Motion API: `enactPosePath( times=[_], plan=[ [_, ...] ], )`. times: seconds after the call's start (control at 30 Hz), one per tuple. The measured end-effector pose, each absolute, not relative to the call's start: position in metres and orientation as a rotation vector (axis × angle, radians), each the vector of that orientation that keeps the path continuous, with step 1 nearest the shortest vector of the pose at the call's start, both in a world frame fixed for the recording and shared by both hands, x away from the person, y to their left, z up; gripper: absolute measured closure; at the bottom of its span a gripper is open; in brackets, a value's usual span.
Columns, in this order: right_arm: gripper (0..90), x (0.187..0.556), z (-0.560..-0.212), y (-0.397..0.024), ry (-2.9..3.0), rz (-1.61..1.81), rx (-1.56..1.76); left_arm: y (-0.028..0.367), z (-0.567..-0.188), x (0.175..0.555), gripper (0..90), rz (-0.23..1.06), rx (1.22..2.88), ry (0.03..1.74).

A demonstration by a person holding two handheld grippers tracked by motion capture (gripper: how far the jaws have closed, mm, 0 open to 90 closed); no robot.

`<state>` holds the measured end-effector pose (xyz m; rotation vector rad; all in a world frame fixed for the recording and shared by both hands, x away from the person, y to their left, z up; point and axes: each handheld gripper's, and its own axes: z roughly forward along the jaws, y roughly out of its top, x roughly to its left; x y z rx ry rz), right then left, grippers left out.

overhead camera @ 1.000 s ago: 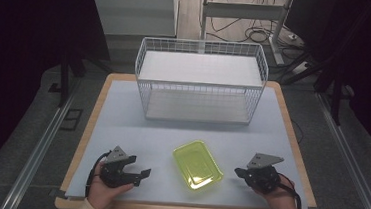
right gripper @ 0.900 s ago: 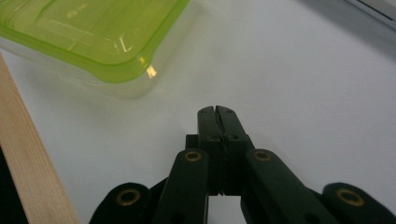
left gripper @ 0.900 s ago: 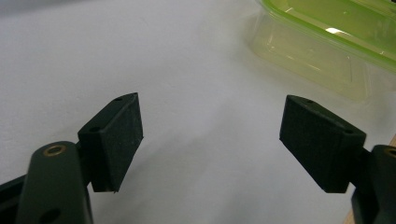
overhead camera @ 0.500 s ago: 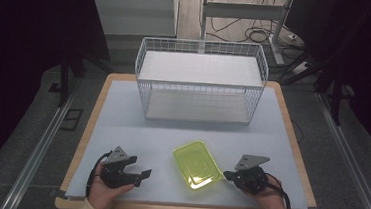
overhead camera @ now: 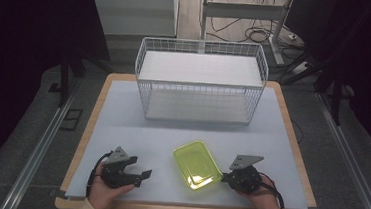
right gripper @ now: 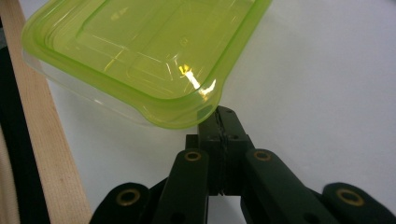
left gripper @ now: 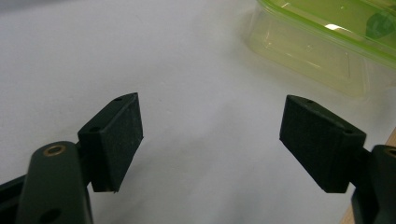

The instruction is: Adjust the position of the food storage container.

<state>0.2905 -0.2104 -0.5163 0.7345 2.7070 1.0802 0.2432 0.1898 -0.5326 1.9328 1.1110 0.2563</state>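
The lime-green translucent lidded plastic container (overhead camera: 197, 164) sits on the white surface (overhead camera: 121, 129) between the claws. Right claw (right gripper: 219, 122) is clenched right at its corner, left claw (left gripper: 210, 140) spread wide, nothing inside. I'd nudge gently so it doesn't spin

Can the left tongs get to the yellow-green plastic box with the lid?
Probably yes. The left tongs are open, and bare white table lies between them and the yellow-green plastic lidded box. The shut right tongs sit at the box's other side, out of the way.

1 green-lidded container (overhead camera: 197, 165), 1 wire basket (overhead camera: 200, 80), 2 grippers: left gripper (overhead camera: 140, 173), right gripper (overhead camera: 224, 178).
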Motion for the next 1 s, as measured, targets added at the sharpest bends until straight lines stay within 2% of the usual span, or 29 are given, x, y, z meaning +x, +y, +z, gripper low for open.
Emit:
enactPosePath(
  times=[1.0],
  plan=[
    [90.0,0.254,-0.512,-0.175,2.813,1.104,0.494,0.193,-0.531,0.242,21.2,0.259,1.915,1.114]
  ],
)
